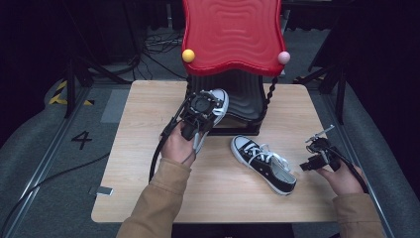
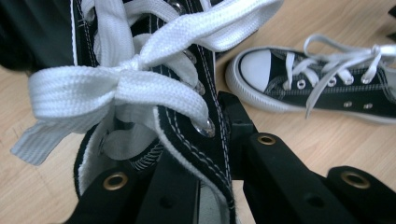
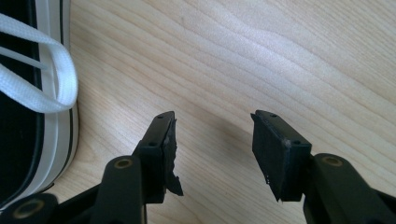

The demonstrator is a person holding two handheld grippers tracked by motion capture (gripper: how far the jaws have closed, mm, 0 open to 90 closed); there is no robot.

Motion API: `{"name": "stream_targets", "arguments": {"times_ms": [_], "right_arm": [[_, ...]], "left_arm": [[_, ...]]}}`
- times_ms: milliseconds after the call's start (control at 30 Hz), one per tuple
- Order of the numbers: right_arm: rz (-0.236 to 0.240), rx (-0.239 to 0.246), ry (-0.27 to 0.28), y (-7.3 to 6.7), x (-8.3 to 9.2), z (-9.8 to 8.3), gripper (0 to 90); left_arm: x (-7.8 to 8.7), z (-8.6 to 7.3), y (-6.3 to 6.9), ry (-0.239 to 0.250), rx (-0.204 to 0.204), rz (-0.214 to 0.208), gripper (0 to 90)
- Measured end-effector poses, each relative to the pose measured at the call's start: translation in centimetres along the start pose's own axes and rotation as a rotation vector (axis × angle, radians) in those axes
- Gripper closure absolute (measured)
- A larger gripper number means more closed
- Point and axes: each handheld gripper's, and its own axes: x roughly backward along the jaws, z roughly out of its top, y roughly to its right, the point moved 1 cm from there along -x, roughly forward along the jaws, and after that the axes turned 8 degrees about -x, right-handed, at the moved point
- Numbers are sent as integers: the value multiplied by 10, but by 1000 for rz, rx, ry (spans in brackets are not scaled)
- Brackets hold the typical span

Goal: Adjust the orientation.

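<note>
We see the left gripper (image 2: 205,186) clamped on one black sneaker's (image 2: 187,116) collar — the right gripper's (image 3: 212,149) jaws gape wide over bare worktop (image 3: 261,60), beside the other sneaker (image 1: 263,162).

High view: fixed above the person's side, looking forward and down across the whole table (image 1: 148,198) to the red stand (image 1: 232,34) at its far edge. Left gripper view: very close, looking along its jaws at 1 held sneaker (image 2: 154,93), facing across the tabletop toward the second sneaker (image 2: 317,84). Right gripper view: close, aimed down at bare wood. All 3 views share that second sneaker and the tabletop.
</note>
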Motion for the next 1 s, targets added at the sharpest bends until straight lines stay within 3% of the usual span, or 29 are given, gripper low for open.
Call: {"name": "stream_targets", "arguments": {"times_ms": [233,367,567,833,1000], "right_arm": [[3,-1,2,1,0,-4,500],[5,-6,5,1,0,-5,500],[7,0,6,1,-1,-6,500],[12,4,3,1,-3,-8,499],[13,-4,0,3,-4,-12,499]], "left_arm": [[-12,17,-1,35,23,52,860],[-20,22,-5,54,54,51,856],[-31,29,-8,77,63,127,853],[-42,39,-12,123,79,176,856],[-49,43,-20,145,115,197,856]]}}
